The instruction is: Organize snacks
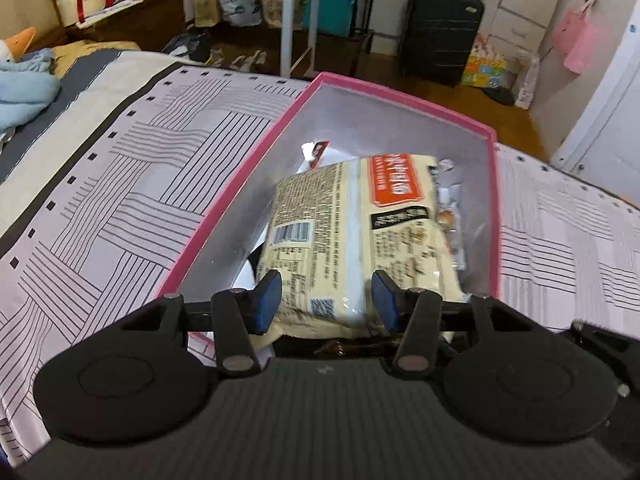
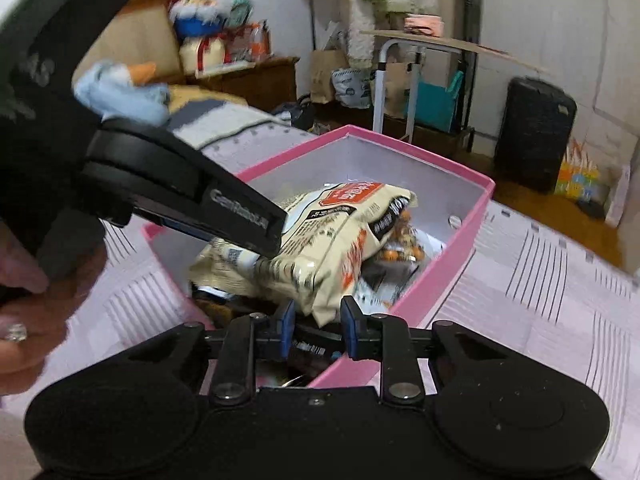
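Note:
A cream snack bag (image 1: 360,220) with an orange label lies on top of other packets inside the pink box (image 1: 248,168). My left gripper (image 1: 326,300) is shut on the bag's near end, one blue pad on each side. In the right wrist view the same bag (image 2: 320,240) is crumpled, and the left gripper (image 2: 272,240) comes in from the left onto it. My right gripper (image 2: 318,330) is shut on the bag's lower corner at the near edge of the pink box (image 2: 460,248). Small orange packets (image 2: 404,248) show beneath the bag.
The box sits on a bed with a striped lilac cover (image 1: 120,184). A person's hand (image 2: 24,320) holds the left gripper's handle. A blue blanket (image 1: 24,88) lies at the bed's far left. Beyond the bed stand a black suitcase (image 1: 440,28) and paper bags.

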`<state>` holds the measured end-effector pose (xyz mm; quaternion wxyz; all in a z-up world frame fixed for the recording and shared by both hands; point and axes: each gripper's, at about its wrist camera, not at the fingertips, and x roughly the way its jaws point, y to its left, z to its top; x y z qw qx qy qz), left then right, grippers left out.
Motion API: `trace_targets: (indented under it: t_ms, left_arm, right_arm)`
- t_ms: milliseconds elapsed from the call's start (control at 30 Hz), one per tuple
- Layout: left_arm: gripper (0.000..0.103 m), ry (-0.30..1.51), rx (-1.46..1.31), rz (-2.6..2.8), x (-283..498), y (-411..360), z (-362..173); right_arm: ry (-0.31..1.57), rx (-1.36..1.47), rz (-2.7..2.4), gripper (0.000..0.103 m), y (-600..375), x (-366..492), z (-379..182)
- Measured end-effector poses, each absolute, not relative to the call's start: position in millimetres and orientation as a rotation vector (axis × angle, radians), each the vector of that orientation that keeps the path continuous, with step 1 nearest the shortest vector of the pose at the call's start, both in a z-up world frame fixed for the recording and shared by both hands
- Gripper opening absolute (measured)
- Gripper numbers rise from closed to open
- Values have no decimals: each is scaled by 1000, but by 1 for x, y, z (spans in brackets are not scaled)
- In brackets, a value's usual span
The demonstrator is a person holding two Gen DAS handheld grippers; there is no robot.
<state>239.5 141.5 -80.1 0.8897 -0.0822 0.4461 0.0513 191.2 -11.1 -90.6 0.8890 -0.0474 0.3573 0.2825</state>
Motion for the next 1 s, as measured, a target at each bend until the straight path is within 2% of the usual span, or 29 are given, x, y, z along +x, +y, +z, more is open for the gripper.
trace_targets:
  t_ms: [167,433,633,800,1000]
  left_arm:
    - [52,894,-153,53,216,135,-58]
    - [53,842,-78,-64,179,112,-21]
    - [56,799,-63,-147,146,93,7]
    - [61,744,-49,-183,117,77,22]
    - [61,714,-32,-215,87,62,29]
  right_arm:
    - [669,-54,549,32,-47,161,-74]
    - [670,16,375,35,-98,137,-44]
    - [584,81,335,50,-131,108,-9]
    - [542,72,302,55,-146,82,8]
    - [538,27,264,59,-150,58,11]
